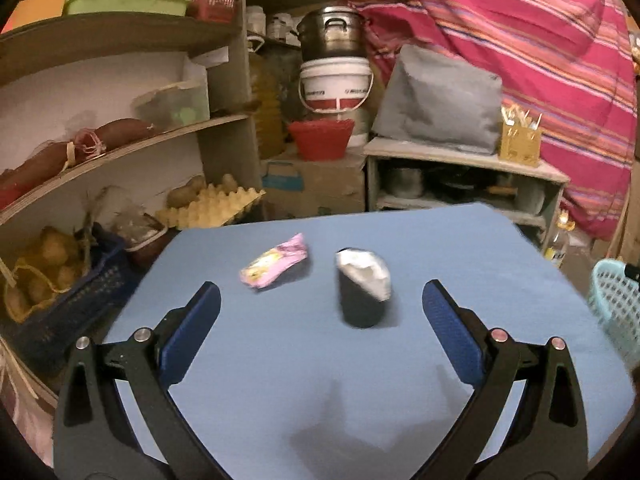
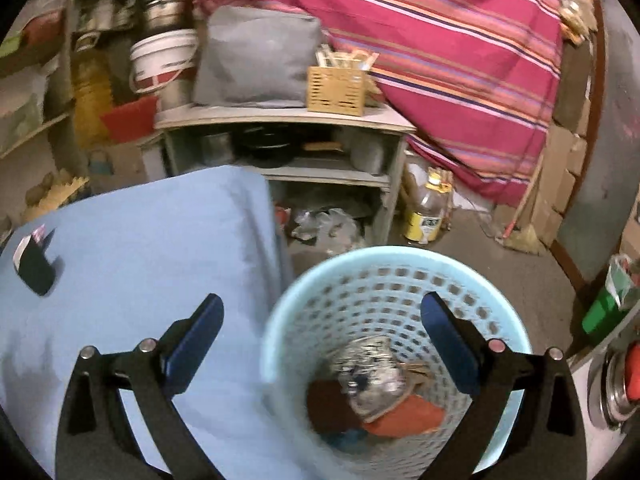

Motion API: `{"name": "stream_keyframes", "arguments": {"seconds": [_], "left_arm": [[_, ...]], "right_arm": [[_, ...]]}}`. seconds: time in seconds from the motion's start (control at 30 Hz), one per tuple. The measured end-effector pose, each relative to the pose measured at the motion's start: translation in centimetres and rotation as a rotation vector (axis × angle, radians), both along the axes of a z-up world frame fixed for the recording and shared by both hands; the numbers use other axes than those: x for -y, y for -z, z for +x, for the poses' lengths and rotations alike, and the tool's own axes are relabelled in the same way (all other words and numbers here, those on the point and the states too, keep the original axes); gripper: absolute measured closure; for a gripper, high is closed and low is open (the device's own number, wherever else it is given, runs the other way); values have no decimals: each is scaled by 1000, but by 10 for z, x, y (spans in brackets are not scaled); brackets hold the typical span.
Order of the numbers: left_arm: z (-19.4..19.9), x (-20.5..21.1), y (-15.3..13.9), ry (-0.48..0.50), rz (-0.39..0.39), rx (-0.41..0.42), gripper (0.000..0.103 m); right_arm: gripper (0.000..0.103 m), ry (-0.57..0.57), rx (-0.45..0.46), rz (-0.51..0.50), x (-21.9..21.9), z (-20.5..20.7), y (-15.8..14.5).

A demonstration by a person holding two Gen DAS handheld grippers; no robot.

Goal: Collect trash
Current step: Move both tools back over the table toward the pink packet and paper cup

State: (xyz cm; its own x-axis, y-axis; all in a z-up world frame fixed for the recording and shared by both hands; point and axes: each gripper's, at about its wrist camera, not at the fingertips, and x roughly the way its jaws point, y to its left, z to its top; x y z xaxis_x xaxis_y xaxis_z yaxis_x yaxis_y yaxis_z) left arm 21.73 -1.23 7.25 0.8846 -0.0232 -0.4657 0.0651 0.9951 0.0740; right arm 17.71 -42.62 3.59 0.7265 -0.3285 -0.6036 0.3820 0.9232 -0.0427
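A pink and yellow wrapper (image 1: 274,261) and a black and silver packet (image 1: 363,286) lie on the blue table (image 1: 280,380). My left gripper (image 1: 320,304) is open and empty, just short of the packet. My right gripper (image 2: 322,316) is open and empty above the rim of a light blue mesh basket (image 2: 400,280) beside the table. In the basket lie a crumpled silver wrapper (image 2: 370,376), an orange piece (image 2: 408,416) and a brown piece (image 2: 328,404). The black packet also shows at the far left of the right wrist view (image 2: 34,266).
Shelves with an egg tray (image 1: 212,206) and sacks stand left of the table. A low shelf unit (image 2: 288,144) with a grey bag and a wicker box stands behind it. An oil bottle (image 2: 428,210) stands on the floor. The basket's edge shows right of the table (image 1: 616,304).
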Motion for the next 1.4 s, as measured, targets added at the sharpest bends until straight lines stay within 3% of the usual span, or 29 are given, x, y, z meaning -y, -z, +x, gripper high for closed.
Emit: {"name": "stream_keyframes", "arguments": {"seconds": [0.2, 0.43, 0.6, 0.8, 1.03, 1.2, 1.4], "left_arm": [[31, -55, 8, -37, -63, -66, 5], [51, -105, 18, -125, -65, -66, 5], [64, -133, 27, -168, -113, -100, 5], [68, -158, 28, -255, -100, -86, 5], [77, -170, 36, -237, -68, -113, 5], [85, -183, 37, -208, -123, -130, 5], [99, -190, 36, -226, -116, -127, 5]], "right_arm": [[6, -73, -25, 54, -56, 24, 6], [6, -112, -59, 48, -120, 47, 12], [6, -162, -93, 23, -158, 62, 19], [6, -210, -112, 22, -193, 75, 25], [6, -279, -140, 35, -231, 89, 33], [6, -325, -135, 63, -256, 101, 34], [6, -379, -133, 77, -282, 115, 34]]}}
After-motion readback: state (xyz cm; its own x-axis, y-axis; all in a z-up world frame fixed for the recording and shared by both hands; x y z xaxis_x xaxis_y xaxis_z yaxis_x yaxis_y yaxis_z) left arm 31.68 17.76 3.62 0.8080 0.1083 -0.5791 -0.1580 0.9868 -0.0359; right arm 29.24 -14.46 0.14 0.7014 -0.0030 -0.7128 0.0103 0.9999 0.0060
